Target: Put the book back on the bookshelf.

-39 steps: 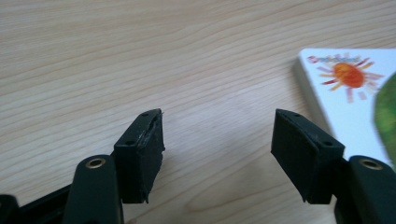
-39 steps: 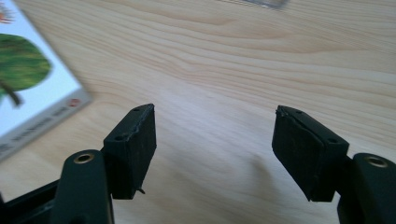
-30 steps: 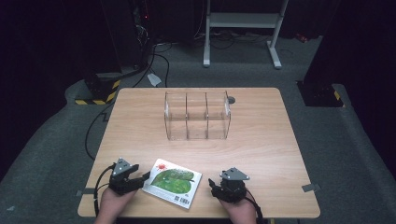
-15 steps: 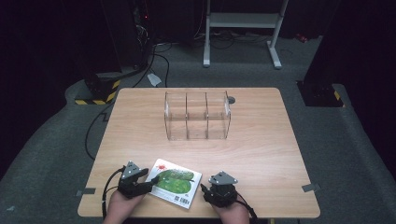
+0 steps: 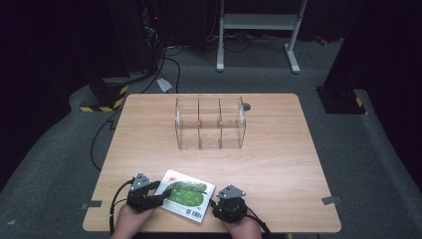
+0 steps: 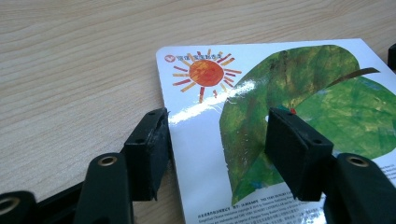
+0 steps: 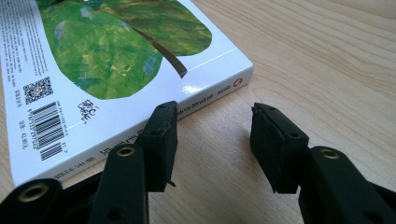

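A picture book with a green leaf and an orange sun on its white cover lies flat near the table's front edge. My left gripper is at its left side. In the left gripper view its jaws stand open astride the edge of the book, one on the wood and one over the cover. My right gripper is at the book's right side, open. Its jaws have just been closing with only bare table between them, and the left one rests against the spine of the book.
A clear plastic organizer with three compartments stands upright at the middle back of the wooden table. A small dark disc lies behind it at the right. Cables and a stand are on the floor beyond.
Both hands have drawn in toward the book: the left gripper a little to the right, the right gripper to the left and nearer the front edge.
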`<state>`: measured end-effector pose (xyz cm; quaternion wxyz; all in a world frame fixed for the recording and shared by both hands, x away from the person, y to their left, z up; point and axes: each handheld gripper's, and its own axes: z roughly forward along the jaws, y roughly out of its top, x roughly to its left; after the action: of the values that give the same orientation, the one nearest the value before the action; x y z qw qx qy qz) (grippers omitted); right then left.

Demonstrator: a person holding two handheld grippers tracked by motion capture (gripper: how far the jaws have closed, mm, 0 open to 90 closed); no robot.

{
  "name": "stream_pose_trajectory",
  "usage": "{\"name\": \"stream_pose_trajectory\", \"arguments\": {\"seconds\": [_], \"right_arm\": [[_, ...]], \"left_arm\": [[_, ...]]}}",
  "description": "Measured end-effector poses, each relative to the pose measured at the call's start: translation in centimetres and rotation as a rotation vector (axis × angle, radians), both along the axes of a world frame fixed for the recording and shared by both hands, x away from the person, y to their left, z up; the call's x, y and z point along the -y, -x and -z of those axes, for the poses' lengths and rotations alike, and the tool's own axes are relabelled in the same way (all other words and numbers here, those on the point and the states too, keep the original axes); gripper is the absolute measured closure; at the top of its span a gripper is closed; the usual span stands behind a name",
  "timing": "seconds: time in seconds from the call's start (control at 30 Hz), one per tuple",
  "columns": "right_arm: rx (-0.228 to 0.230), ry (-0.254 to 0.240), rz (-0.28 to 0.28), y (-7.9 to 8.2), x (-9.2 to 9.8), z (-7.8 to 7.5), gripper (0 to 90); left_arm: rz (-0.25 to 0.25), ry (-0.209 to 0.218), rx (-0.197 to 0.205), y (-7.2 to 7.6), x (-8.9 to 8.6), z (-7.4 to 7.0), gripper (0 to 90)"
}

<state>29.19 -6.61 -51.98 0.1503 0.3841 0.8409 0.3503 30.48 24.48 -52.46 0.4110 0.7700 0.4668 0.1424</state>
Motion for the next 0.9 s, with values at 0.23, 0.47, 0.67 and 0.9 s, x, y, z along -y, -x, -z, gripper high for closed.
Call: {"name": "stream_pose_trajectory", "arguments": {"seconds": [0.23,0.47,0.67,0.9], "right_arm": [[0.004,-0.004,0.015,-0.3,0.5,0.0,52.1],[-0.013,-0.014,0.08,-1.0,1.7,-0.1,53.0],[0.012,-0.012,0.123,-1.6,3.0,-0.2,55.2],[0.019,-0.016,0.161,-2.1,3.6,-0.2,55.0]], "left_arm": [[-0.008,-0.006,-0.006,-0.1,0.9,-0.1,39.1],[-0.022,-0.007,-0.004,-0.8,2.7,-0.1,38.7],[0.002,-0.027,-0.008,-1.5,4.2,-0.3,38.5],[0.014,-0.027,-0.008,-1.8,4.7,-0.3,38.7]]}}
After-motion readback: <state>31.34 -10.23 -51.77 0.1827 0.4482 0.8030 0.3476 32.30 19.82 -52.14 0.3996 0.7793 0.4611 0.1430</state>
